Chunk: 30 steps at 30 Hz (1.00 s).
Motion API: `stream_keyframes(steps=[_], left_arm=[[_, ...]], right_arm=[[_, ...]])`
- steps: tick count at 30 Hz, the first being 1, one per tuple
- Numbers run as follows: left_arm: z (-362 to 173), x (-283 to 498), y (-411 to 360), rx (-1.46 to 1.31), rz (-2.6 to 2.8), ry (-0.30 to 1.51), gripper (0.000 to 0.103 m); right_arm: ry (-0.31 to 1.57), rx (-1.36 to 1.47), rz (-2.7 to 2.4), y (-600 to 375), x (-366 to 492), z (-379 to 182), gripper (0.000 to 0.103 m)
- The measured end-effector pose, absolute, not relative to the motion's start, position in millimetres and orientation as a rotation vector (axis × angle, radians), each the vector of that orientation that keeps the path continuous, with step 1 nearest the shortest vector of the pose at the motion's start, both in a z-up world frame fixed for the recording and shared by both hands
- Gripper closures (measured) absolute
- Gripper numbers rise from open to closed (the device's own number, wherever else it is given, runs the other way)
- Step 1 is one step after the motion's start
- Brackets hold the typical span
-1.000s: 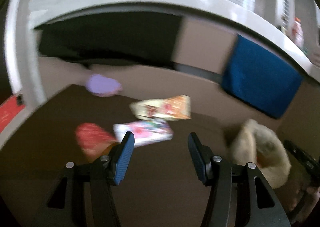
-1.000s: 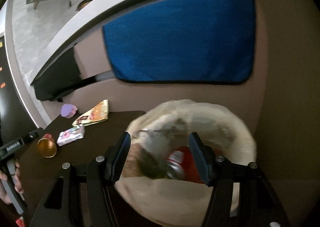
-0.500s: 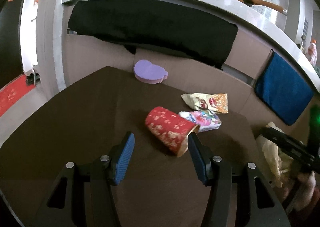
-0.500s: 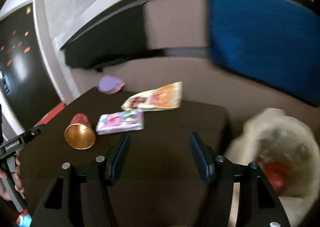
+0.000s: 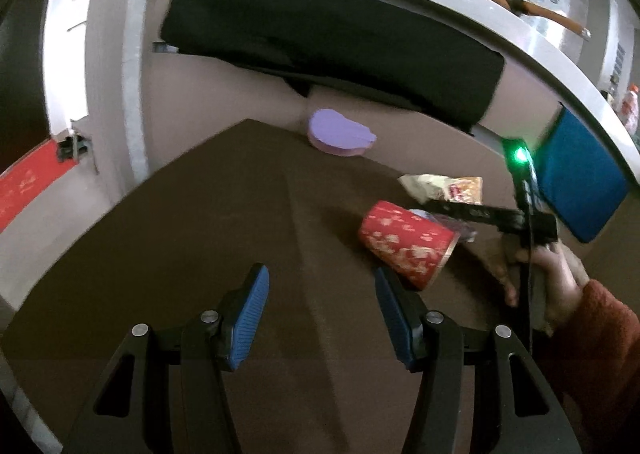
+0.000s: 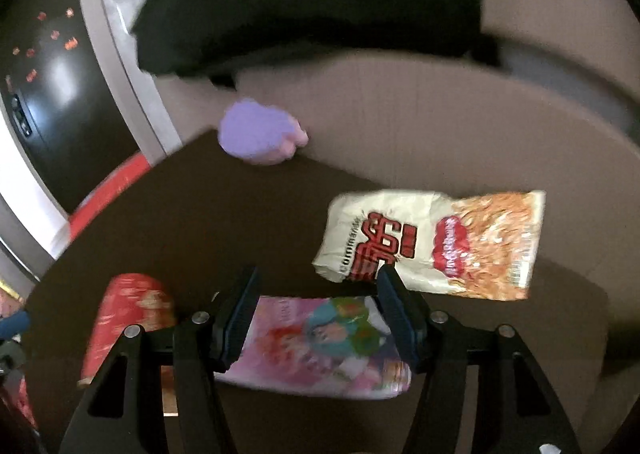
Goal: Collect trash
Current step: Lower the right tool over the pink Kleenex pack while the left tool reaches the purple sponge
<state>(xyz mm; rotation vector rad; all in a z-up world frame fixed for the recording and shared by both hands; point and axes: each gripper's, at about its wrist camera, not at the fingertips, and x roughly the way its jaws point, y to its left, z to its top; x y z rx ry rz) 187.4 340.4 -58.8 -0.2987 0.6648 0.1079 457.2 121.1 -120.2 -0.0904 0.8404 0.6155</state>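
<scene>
Only the right wrist view shows the pink packet (image 6: 320, 350) between the closing right gripper (image 6: 318, 310), which faced the trash bag before, while the open left gripper (image 5: 320, 310) holds nothing.

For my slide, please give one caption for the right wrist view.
Right gripper, closing, above pink wrapper on brown table, beside noodle packet.

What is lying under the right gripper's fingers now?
Under the closing right gripper lies the pink cartoon packet, flat on the brown table, between the jaws. The gripper body hides the packet's near edge, so contact cannot be judged.
</scene>
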Motion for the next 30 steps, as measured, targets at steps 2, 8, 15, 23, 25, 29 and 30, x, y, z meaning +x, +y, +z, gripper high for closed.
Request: stream_keyframes(steps=[2,8,15,23,25,29,30], left_arm=[[-60,184,346,-0.313,0.111,0.669,0.047],[-57,190,332,-0.286,0.054,0.702,0.047],[-21,193,317,-0.210,-0.016,0.697,0.047],[-14,233,327,-0.195,-0.089,0.718,0.047],[-10,262,342,-0.270,-0.123,0.704,0.047],[-7,342,375,-0.403,-0.170,0.650,0.047],[-8,360,379,-0.414,-0.164,0.653,0.047]], right_arm=[[0.823,-0.047,0.631,110,447,-121,0.047],[0.891,0.060,0.752,81,385,-123,0.046],[0.845,-0.105,0.718,86,326,-113,0.045],[0.795,-0.226,0.603,114,340,-122,0.044],[0.784,-0.225,0.595,117,344,-126,0.044],[0.777,-0.187,0.587,111,347,-129,0.044],[0.774,-0.179,0.588,109,346,-127,0.044]])
